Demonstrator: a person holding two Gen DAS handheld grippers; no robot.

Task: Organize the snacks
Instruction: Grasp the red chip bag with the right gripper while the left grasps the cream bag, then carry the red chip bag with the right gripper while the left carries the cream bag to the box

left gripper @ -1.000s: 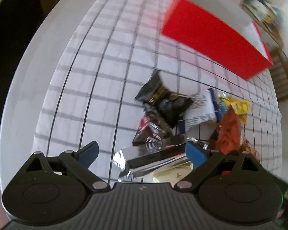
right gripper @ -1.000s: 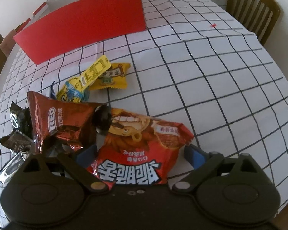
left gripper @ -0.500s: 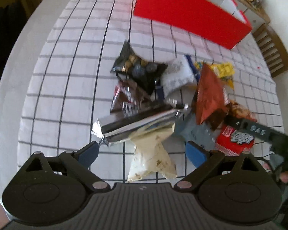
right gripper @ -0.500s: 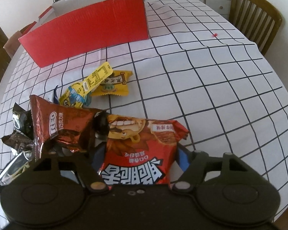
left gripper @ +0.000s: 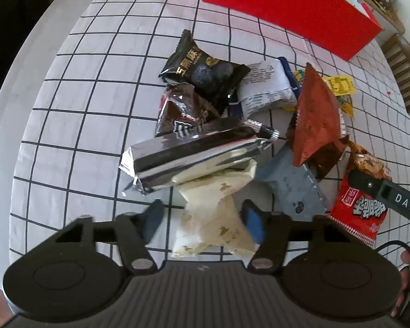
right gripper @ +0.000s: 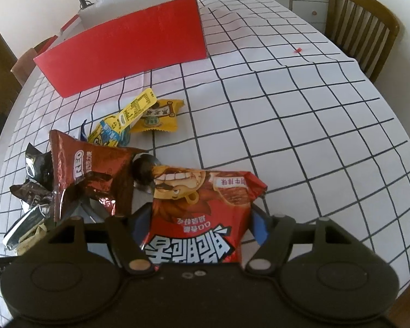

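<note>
A pile of snack packets lies on the checked tablecloth. My left gripper [left gripper: 202, 221] has its jaws around a cream packet with gold stars [left gripper: 213, 218], closing in on it; a silver wrapped bar [left gripper: 188, 153] lies across the packet's far end. My right gripper [right gripper: 196, 227] has its jaws pressing the sides of a red snack bag [right gripper: 202, 218], which also shows in the left wrist view [left gripper: 363, 207]. A brown Oreo packet [right gripper: 87, 175] leans just left of it. The red box [right gripper: 125, 46] stands open at the back.
A black sesame packet [left gripper: 205, 68], a white packet [left gripper: 268, 84], a dark chocolate packet [left gripper: 183, 112] and yellow packets [right gripper: 139, 114] lie in the pile. A wooden chair [right gripper: 360, 27] stands at the table's right edge. The bare tablecloth [right gripper: 300, 125] lies to the right.
My left gripper has pulled back and its jaws have narrowed around the cream packet. My right gripper's jaws have closed in onto the red snack bag.
</note>
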